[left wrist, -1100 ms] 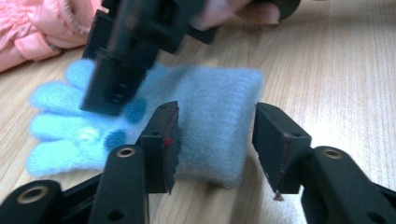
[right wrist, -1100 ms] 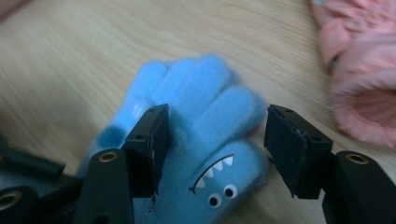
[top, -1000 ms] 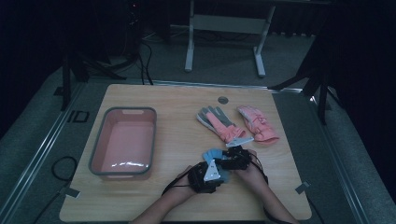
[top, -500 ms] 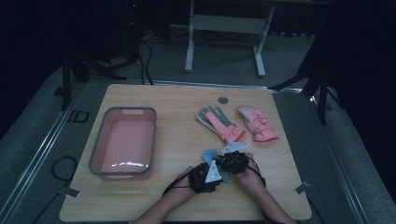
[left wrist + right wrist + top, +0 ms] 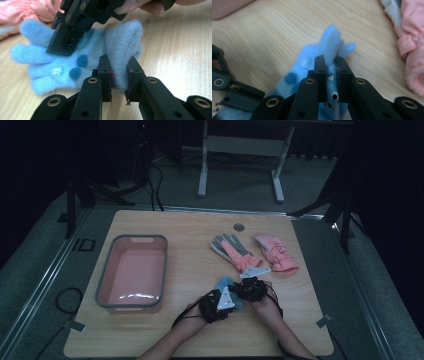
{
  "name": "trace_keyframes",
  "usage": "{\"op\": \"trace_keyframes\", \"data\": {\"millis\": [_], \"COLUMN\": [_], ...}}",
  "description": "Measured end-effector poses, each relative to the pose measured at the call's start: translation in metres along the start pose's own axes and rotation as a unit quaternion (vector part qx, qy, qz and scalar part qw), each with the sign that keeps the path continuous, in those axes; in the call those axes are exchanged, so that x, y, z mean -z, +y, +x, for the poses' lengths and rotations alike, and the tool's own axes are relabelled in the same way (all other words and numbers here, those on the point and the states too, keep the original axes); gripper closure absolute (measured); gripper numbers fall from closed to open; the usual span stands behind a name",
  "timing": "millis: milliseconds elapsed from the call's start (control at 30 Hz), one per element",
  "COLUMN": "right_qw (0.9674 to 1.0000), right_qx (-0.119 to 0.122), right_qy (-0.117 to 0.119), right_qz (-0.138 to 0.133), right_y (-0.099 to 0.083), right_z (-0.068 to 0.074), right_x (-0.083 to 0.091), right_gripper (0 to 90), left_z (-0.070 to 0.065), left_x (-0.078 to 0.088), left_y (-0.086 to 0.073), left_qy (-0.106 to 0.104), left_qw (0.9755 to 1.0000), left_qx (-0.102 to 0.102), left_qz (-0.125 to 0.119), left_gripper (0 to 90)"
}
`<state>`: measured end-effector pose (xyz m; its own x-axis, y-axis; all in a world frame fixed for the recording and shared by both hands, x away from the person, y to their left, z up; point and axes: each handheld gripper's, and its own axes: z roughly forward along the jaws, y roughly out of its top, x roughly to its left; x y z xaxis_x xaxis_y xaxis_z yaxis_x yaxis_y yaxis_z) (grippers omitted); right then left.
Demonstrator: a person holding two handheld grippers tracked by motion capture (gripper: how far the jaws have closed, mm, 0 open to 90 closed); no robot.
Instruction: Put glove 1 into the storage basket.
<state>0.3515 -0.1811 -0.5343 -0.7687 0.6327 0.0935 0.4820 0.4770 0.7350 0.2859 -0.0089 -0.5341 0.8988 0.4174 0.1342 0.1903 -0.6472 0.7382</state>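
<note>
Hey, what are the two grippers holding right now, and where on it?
Both hold the blue fleece glove: the left hand-held gripper pinches a raised fold near its cuff, the right hand-held gripper pinches fabric near its fingers.

Your two hand-held grippers, up close

Your left gripper point(image 5: 119, 77) and right gripper point(image 5: 331, 75) are both black, each with two flat jaws rising from chunky linkage arms dotted with brass-ringed holes. The left gripper's inner pads point(image 5: 110, 75) look dark red and frayed at the edges. From above, a pale grey three-cornered plate point(image 5: 225, 299) sits on top of each gripper, with thin black cables point(image 5: 182, 320) trailing behind them along your bare forearms.
</note>
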Motion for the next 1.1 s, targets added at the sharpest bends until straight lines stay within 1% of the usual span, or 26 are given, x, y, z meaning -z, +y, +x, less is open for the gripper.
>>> {"op": "trace_keyframes", "data": {"millis": [33, 133, 200, 433, 533, 567, 600, 633, 700, 733, 800, 867, 900, 933, 1000, 1033, 1100], "right_qw": [1.0, 0.9998, 0.9998, 0.9996, 0.9995, 0.9995, 0.9994, 0.9993, 0.9993, 0.9993, 0.9991, 0.999, 0.999, 0.9987, 0.9986, 0.9985, 0.9985], "right_qx": [0.001, -0.005, 0.0, 0.008, 0.01, 0.01, 0.014, 0.015, 0.017, 0.018, 0.023, 0.025, 0.025, 0.018, 0.013, 0.015, 0.024], "right_qy": [0.0, 0.008, 0.009, 0.013, 0.014, 0.014, 0.014, 0.015, 0.015, 0.015, 0.016, 0.019, 0.019, 0.029, 0.035, 0.034, 0.031], "right_qz": [-0.003, -0.016, -0.02, -0.026, -0.027, -0.027, -0.029, -0.029, -0.029, -0.03, -0.031, -0.033, -0.033, -0.037, -0.037, -0.039, -0.039], "right_y": [0.002, 0.01, 0.017, 0.035, 0.042, 0.042, 0.048, 0.051, 0.053, 0.06, 0.065, 0.071, 0.071, 0.075, 0.077, 0.079, 0.084], "right_z": [0.0, 0.0, 0.001, 0.007, 0.011, 0.011, 0.014, 0.015, 0.016, 0.019, 0.021, 0.023, 0.023, 0.023, 0.023, 0.024, 0.029], "right_x": [0.001, 0.007, 0.009, 0.014, 0.015, 0.015, 0.015, 0.014, 0.014, 0.014, 0.014, 0.013, 0.013, 0.012, 0.01, 0.009, 0.008], "right_gripper": [82.1, 82.0, 82.0, 82.0, 81.9, 81.9, 81.9, 81.9, 81.9, 81.9, 81.9, 81.8, 81.8, 81.8, 81.8, 81.9, 81.9], "left_z": [0.0, 0.004, 0.005, 0.015, 0.018, 0.018, 0.019, 0.022, 0.023, 0.026, 0.029, 0.031, 0.031, 0.033, 0.035, 0.037, 0.04], "left_x": [0.0, 0.013, 0.018, 0.036, 0.044, 0.044, 0.047, 0.052, 0.055, 0.06, 0.065, 0.07, 0.07, 0.075, 0.08, 0.083, 0.087], "left_y": [0.0, 0.006, 0.009, 0.016, 0.018, 0.018, 0.019, 0.019, 0.019, 0.019, 0.019, 0.018, 0.018, 0.018, 0.017, 0.016, 0.013], "left_qy": [0.0, 0.009, 0.014, 0.01, 0.015, 0.015, 0.016, 0.018, 0.019, 0.02, 0.021, 0.025, 0.025, 0.026, 0.029, 0.028, 0.032], "left_qw": [1.0, 0.9999, 0.9998, 0.9997, 0.9995, 0.9995, 0.9995, 0.9994, 0.9995, 0.9995, 0.9996, 0.9995, 0.9995, 0.9995, 0.9994, 0.9995, 0.9993], "left_qx": [0.0, -0.007, -0.012, -0.02, -0.025, -0.025, -0.026, -0.027, -0.025, -0.023, -0.019, -0.02, -0.02, -0.018, -0.019, -0.016, -0.017], "left_qz": [0.0, -0.004, -0.004, 0.004, 0.009, 0.009, 0.01, 0.012, 0.011, 0.009, 0.007, 0.008, 0.008, 0.005, 0.005, 0.003, 0.005], "left_gripper": [78.3, 78.3, 78.4, 78.4, 78.4, 78.3, 78.4, 78.4, 78.4, 78.4, 78.4, 78.4, 78.4, 78.4, 78.4, 78.4, 78.4]}}
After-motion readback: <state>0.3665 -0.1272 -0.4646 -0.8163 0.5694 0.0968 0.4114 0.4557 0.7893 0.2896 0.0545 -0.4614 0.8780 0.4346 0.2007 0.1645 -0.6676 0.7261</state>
